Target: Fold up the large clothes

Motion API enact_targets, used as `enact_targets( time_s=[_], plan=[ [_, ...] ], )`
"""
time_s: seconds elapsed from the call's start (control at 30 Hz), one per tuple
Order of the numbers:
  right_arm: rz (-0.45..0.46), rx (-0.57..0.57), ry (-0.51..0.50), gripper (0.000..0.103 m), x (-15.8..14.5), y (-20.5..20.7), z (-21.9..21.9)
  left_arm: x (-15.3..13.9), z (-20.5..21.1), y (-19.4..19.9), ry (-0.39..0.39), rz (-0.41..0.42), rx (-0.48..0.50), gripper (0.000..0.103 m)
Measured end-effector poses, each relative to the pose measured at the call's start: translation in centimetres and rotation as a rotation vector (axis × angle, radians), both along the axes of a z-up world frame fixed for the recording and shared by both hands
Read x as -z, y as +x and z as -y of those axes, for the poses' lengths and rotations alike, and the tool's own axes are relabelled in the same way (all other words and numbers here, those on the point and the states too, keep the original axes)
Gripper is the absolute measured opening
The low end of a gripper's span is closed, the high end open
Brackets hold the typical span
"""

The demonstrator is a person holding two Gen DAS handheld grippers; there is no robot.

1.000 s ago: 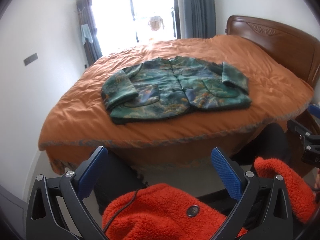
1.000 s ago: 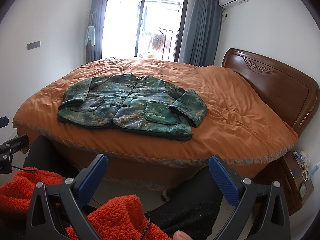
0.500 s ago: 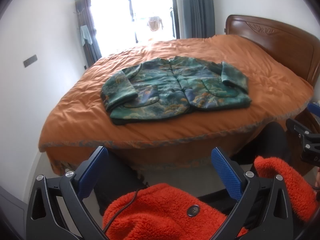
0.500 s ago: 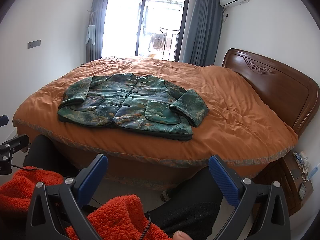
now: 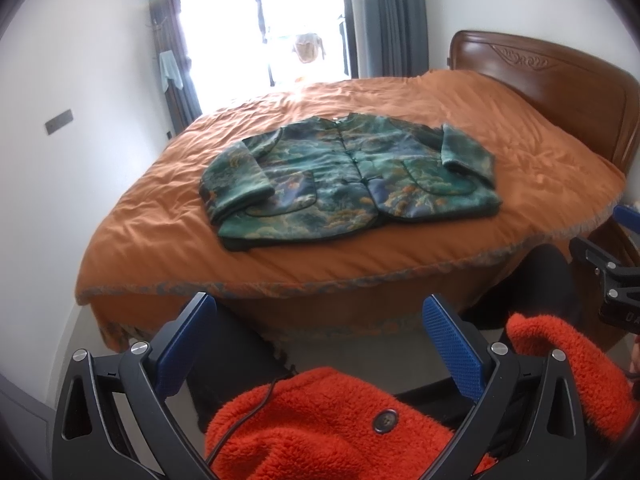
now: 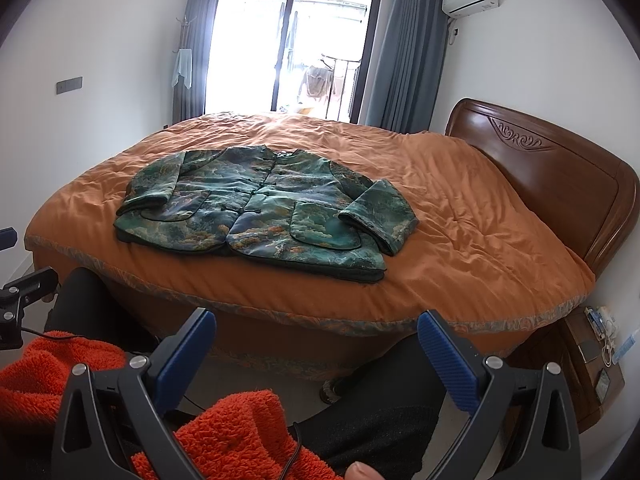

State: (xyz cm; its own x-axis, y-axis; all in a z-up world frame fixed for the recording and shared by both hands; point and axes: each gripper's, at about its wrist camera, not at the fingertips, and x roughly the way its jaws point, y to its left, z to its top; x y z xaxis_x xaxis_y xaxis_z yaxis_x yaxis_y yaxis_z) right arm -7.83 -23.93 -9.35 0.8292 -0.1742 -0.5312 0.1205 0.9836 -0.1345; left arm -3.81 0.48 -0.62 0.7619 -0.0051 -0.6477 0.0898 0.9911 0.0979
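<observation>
A green patterned jacket (image 5: 348, 182) (image 6: 264, 208) lies face up and buttoned on the orange bedspread (image 5: 540, 168) (image 6: 480, 240), both sleeves folded in over its front. My left gripper (image 5: 320, 320) is open, held low in front of the bed's near edge, well short of the jacket. My right gripper (image 6: 316, 334) is open too, also below the bed edge and apart from the jacket. Nothing sits between either pair of blue pads. The right gripper's body (image 5: 608, 280) shows at the right edge of the left wrist view.
A person in an orange fleece coat (image 5: 328, 428) (image 6: 236, 436) and black trousers stands at the bed's foot. A wooden headboard (image 6: 552, 176) is on the right, a cluttered nightstand (image 6: 596, 356) beside it. A bright glass door (image 6: 288, 52) with grey curtains lies beyond the bed.
The left wrist view has tilted and shifted slightly, so the jacket sits a little lower in it. The right wrist view has barely moved. Both grippers stay open.
</observation>
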Motion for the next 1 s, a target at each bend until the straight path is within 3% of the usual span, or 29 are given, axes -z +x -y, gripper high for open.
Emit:
enact_targets(
  time_s=[1.0],
  plan=[
    [-0.018,-0.003,0.003,0.103,0.37,0.33,-0.7,0.25,0.46,0.67,0.001,-0.01,-0.006,0.103]
  ],
)
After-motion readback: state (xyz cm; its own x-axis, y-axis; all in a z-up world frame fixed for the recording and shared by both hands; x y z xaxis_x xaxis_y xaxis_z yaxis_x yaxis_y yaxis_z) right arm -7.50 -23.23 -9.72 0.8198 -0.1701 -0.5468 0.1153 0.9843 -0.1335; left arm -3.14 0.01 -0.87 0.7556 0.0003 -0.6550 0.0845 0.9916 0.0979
